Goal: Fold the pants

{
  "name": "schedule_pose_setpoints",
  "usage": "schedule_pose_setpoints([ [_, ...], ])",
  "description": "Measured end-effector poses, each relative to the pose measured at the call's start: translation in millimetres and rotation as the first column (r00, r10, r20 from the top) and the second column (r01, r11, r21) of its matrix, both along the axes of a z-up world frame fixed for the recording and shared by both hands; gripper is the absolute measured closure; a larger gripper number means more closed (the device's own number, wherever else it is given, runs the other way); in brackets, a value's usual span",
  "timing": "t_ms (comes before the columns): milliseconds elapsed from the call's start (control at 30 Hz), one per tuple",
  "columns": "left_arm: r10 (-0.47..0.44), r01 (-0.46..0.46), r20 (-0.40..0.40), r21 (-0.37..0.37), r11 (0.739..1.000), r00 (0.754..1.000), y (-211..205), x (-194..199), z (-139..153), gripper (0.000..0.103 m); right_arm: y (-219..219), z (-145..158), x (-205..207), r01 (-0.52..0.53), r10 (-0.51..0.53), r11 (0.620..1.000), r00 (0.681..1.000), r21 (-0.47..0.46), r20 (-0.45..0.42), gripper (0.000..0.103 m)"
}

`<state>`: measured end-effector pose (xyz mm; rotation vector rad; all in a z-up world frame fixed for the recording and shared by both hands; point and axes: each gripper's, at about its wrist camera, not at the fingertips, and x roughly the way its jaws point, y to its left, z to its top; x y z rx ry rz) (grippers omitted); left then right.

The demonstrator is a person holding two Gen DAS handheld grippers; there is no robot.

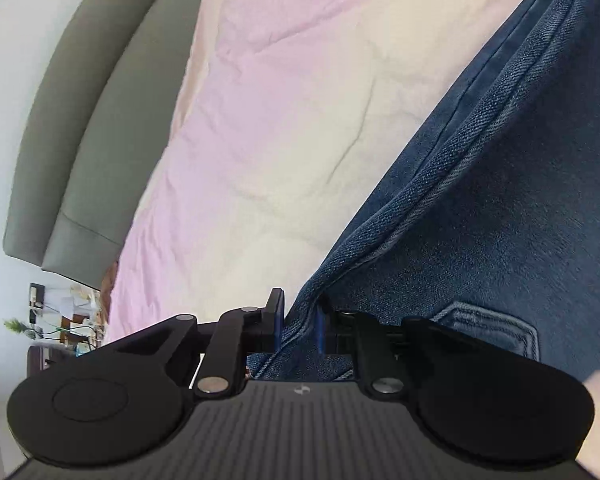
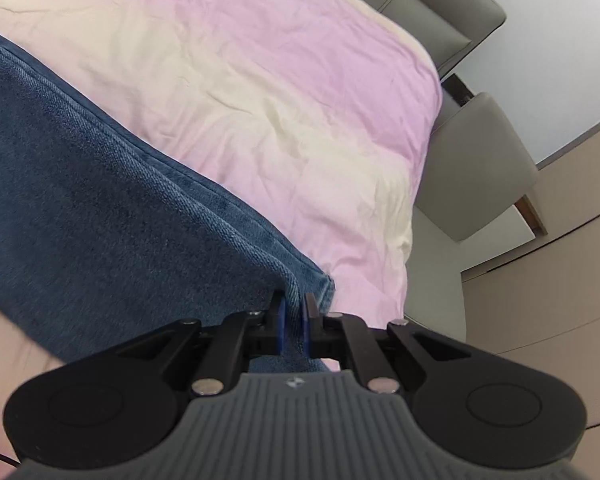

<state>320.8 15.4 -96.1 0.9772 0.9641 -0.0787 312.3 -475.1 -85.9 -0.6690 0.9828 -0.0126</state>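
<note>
Blue denim pants (image 1: 480,208) hang stretched over a bed with a pink and cream sheet (image 1: 268,120). My left gripper (image 1: 299,322) is shut on the pants' edge near a stitched back pocket (image 1: 492,326). In the right wrist view the pants (image 2: 100,208) run from the left down to the fingers. My right gripper (image 2: 294,320) is shut on the pants at a hem corner (image 2: 320,284). The cloth spans between both grippers, lifted off the sheet (image 2: 260,100).
A grey padded headboard (image 1: 76,132) borders the bed; it also shows in the right wrist view (image 2: 440,4). A grey chair back (image 2: 484,168) stands beside the bed's right edge, next to beige cabinets (image 2: 548,280). A cluttered shelf (image 1: 60,320) is far left.
</note>
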Motion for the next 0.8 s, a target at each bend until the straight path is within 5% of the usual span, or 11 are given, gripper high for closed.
schedule_pose_setpoints([
  [200, 0.015, -0.016, -0.102, -0.012, 1.000, 0.995, 4, 25, -49, 0.086, 6, -52, 59, -0.017, 0.014, 0.999, 0.995, -0.027, -0.096, 0.102],
  [400, 0.039, -0.046, -0.125, -0.050, 0.998, 0.991, 18, 46, -70, 0.086, 5, -95, 83, 0.001, -0.007, 0.999, 0.987, -0.035, -0.159, 0.102],
  [667, 0.017, -0.026, -0.116, -0.080, 0.996, 0.993, 26, 32, -12, 0.087, 14, -49, 70, -0.052, 0.043, 0.996, 0.991, -0.067, -0.127, 0.103],
  [800, 0.019, -0.027, -0.137, -0.060, 0.998, 0.990, 21, 59, -26, 0.087, 10, -57, 94, -0.038, 0.027, 0.997, 0.989, -0.073, -0.144, 0.103],
])
